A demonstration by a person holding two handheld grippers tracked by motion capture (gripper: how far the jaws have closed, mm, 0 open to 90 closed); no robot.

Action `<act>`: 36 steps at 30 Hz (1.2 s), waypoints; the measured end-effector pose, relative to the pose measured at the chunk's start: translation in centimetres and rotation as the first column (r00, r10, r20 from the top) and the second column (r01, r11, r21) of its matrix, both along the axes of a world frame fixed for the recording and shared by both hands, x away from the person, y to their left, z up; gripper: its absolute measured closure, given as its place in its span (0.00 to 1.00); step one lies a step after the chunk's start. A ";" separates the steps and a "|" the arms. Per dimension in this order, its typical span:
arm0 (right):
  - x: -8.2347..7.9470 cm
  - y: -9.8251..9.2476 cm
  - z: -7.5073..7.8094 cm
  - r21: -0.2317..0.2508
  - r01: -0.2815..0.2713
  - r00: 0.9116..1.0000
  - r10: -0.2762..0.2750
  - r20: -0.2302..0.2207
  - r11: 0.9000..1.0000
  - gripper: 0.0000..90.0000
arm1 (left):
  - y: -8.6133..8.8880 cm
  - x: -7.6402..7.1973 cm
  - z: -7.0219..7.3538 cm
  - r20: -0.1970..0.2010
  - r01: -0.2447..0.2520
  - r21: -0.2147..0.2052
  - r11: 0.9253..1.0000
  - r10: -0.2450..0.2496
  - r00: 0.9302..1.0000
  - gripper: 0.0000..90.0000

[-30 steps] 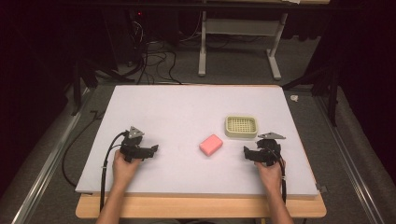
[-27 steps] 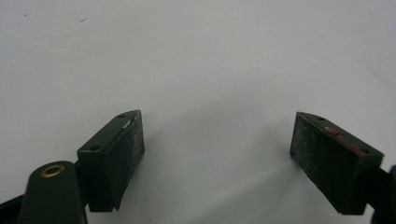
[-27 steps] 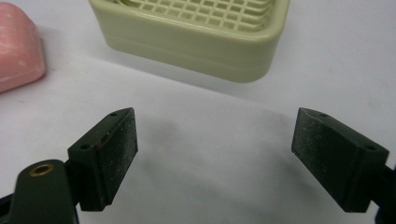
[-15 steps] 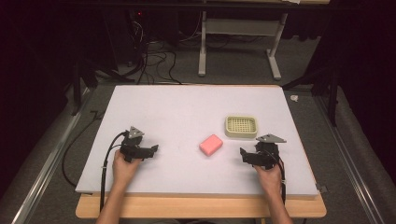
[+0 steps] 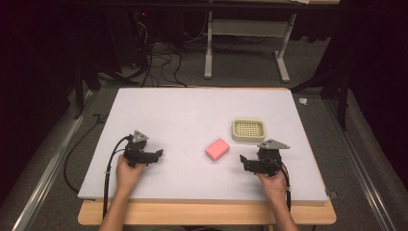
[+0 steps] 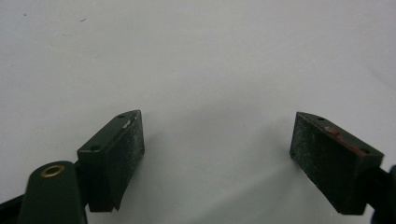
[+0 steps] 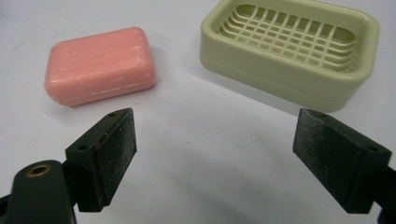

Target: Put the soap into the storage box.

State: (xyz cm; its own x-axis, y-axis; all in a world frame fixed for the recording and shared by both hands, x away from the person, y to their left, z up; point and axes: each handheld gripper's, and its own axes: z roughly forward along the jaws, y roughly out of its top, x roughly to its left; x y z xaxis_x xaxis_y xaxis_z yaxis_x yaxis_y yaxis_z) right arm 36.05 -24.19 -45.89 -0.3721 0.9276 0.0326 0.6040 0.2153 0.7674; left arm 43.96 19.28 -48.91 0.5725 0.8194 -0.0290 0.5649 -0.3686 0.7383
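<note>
1. White matting covers the table (image 5: 192, 110), with a dark floor and cables behind it.
2. Near the front right, the pink soap bar (image 5: 217, 149) lies flat, just beside the pale green soap dish (image 5: 248, 130) but apart from it (the dish is empty).
3. Low over the mat, the right gripper (image 5: 244, 162) has its jaws spread wide, aimed at the gap between soap and dish.
4. Well to the left, the left gripper (image 5: 159, 153) also has its jaws spread, with bare mat between them.
</note>
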 end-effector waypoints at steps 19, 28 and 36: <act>0.3 2.5 0.5 0.004 -0.071 0.997 0.071 0.015 0.997 0.15 | 0.0 0.0 0.0 0.001 0.000 -0.001 1.000 0.000 1.000 0.20; 0.7 3.7 0.9 0.004 -0.100 0.995 0.099 0.020 0.995 0.15 | 0.0 0.0 0.0 0.001 0.000 0.000 1.000 0.000 1.000 0.20; 1.2 4.6 1.1 -0.012 -0.121 0.992 0.122 0.017 0.993 0.14 | 0.0 0.0 0.0 0.001 0.000 -0.001 1.000 0.000 1.000 0.20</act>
